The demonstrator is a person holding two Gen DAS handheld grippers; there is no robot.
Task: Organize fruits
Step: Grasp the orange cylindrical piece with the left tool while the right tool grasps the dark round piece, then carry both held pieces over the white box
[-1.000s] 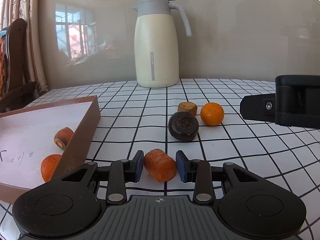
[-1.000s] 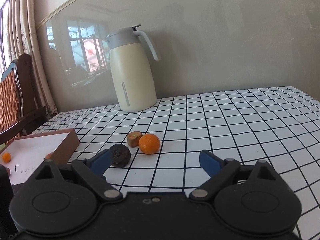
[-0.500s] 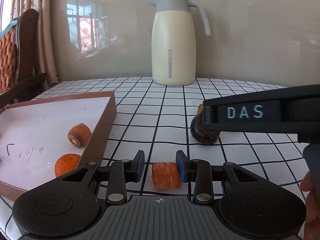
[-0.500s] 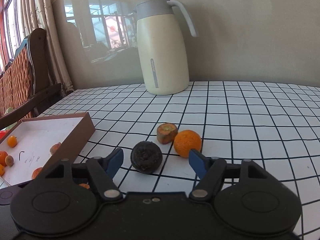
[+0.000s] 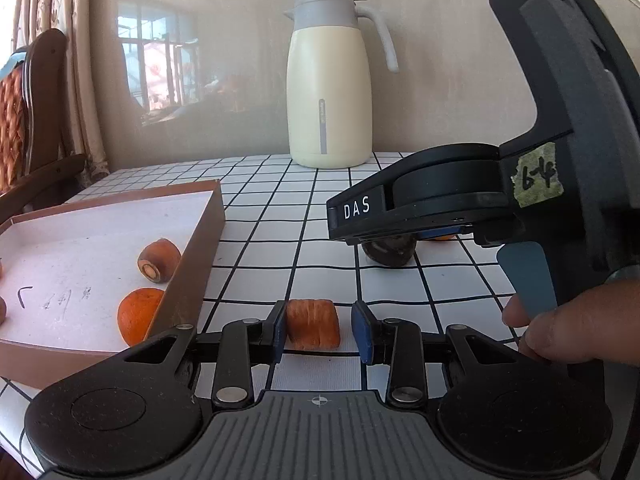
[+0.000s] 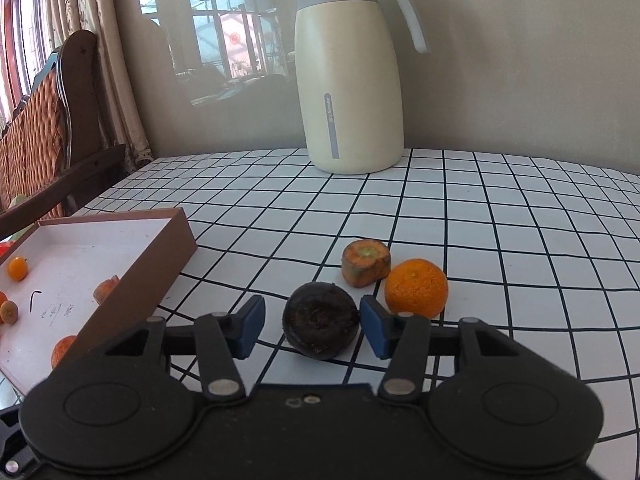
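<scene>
Lying between the parted fingers of the left gripper [image 5: 319,330], a carrot chunk [image 5: 313,323] touches only the left pad. Right gripper [image 6: 312,326] stands apart around a dark fruit [image 6: 321,325], its right pad touching.

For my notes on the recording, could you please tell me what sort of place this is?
Probably a dining table in a home: a checked tablecloth with a cream jug on it, a wooden chair beside it, and curtains at the window.

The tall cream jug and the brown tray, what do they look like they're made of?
The jug: probably painted metal, smooth satin cream body, with a grey, likely plastic lid and handle. The tray: looks like cardboard, with matte brown walls, thin straight edges and a white paper-like floor with pen marks.
</scene>
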